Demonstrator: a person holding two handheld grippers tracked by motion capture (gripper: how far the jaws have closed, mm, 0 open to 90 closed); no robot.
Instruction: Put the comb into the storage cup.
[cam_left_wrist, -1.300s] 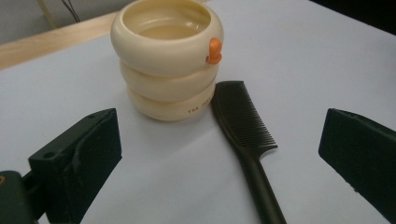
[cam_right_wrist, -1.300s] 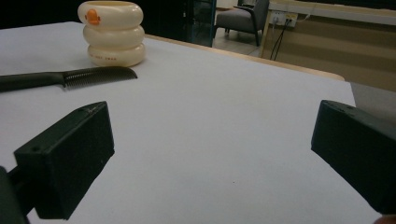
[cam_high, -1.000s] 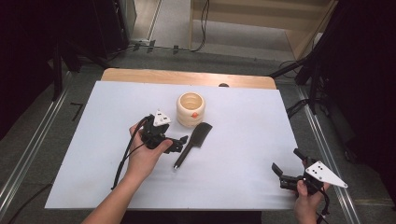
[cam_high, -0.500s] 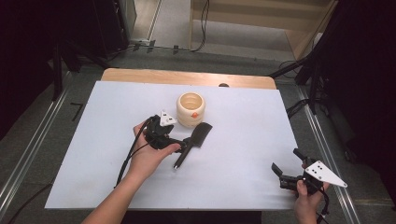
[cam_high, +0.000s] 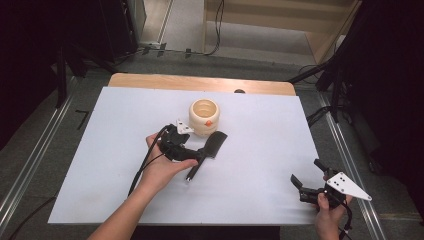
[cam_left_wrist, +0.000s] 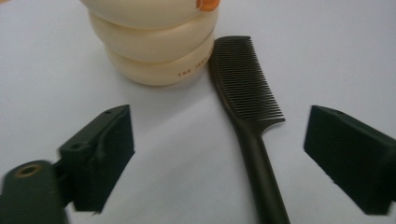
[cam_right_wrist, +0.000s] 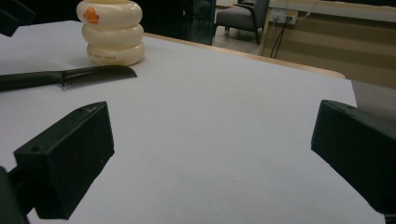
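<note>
White matte sheet (cam_high: 260, 165) covers the table, smooth and unmarked; a strip of light wood (cam_high: 200, 82) shows along its far edge in the high view. Centre of that frame: a cream cup (cam_high: 204, 117), glossy, built like three stacked rounded rings, open at the top, with a small orange knob on its side and faint lettering on the lowest ring, too small to read. Just beside it, lower right, lies a black comb (cam_high: 207, 154), flat on the sheet: a row of fine straight teeth on a curved spine, tapering to a long slim handle that runs toward lower left. In the left gripper view the comb's toothed end sits close against the cup's base; touching or not, cannot tell. Left gripper (cam_high: 196, 155), held in the left hand (cam_high: 162, 167) at frame centre, is at the comb's handle; its jaws stand spread wide, blocky matte black pads either side of the handle with clear gaps, nothing pinched. A black cable (cam_high: 142, 167) trails from it toward lower left. Right gripper (cam_high: 307, 182), lower right of the high view near the sheet's corner, is held in the right hand (cam_high: 327, 217), grey three-cornered plate on top; its jaws are also spread wide, bare sheet between them.
</note>
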